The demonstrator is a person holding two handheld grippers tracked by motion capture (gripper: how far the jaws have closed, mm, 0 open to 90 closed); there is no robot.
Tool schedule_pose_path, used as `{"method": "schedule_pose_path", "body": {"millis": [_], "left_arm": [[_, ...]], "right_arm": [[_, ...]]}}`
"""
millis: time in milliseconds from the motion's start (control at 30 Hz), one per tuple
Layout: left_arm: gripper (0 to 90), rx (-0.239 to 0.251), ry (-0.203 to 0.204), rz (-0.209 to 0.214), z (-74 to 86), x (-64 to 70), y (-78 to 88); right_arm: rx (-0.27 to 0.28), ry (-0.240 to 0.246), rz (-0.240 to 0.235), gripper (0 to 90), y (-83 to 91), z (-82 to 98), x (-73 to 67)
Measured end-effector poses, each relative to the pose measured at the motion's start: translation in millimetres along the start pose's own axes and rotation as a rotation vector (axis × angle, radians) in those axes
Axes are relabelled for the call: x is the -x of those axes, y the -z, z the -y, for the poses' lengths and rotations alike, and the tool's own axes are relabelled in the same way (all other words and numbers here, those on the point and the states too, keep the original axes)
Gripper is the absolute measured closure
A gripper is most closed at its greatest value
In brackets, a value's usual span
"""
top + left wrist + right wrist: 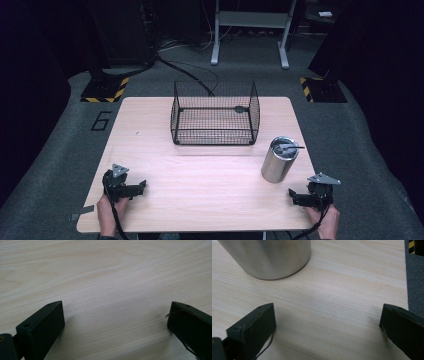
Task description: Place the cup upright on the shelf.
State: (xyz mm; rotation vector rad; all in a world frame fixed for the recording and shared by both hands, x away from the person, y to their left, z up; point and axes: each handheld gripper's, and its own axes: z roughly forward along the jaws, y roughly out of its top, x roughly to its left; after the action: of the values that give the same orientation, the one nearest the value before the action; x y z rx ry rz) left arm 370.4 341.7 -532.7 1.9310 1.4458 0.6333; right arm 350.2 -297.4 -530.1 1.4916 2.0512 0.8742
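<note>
A steel tumbler with a dark lid stands upright on the right side of the wooden table. A black wire basket sits at the table's far middle, holding nothing I can make out. My left gripper rests near the front left corner, open, with bare wood between its jaws in the left gripper view. My right gripper lies near the front right corner, open, just in front of the tumbler. The tumbler's base stands ahead and to the left of the jaws in the right gripper view.
The table's right edge runs close beside my right gripper, with grey carpet beyond. Behind the table stand a white desk frame and yellow-black striped stand bases. A cable trails across the floor toward the basket.
</note>
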Motion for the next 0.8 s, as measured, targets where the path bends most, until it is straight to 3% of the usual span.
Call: {"method": "schedule_pose_path", "body": {"millis": [567,600,800], "left_arm": [[1.0,0.001,0.001,0.000,0.0,0.0,-0.1],[1.0,0.000,0.000,0.000,0.0,0.0,0.0],[1.0,0.000,0.001,0.000,-0.1,0.0,-0.1]], "right_arm": [[-0.004,-0.018,0.001,0.1,-0.1,-0.6,-1.6],[0.003,0.008,0.000,0.0,-0.7,-1.0,0.5],[-0.012,-0.005,0.007,0.0,-0.8,-2.4,-2.1]]}}
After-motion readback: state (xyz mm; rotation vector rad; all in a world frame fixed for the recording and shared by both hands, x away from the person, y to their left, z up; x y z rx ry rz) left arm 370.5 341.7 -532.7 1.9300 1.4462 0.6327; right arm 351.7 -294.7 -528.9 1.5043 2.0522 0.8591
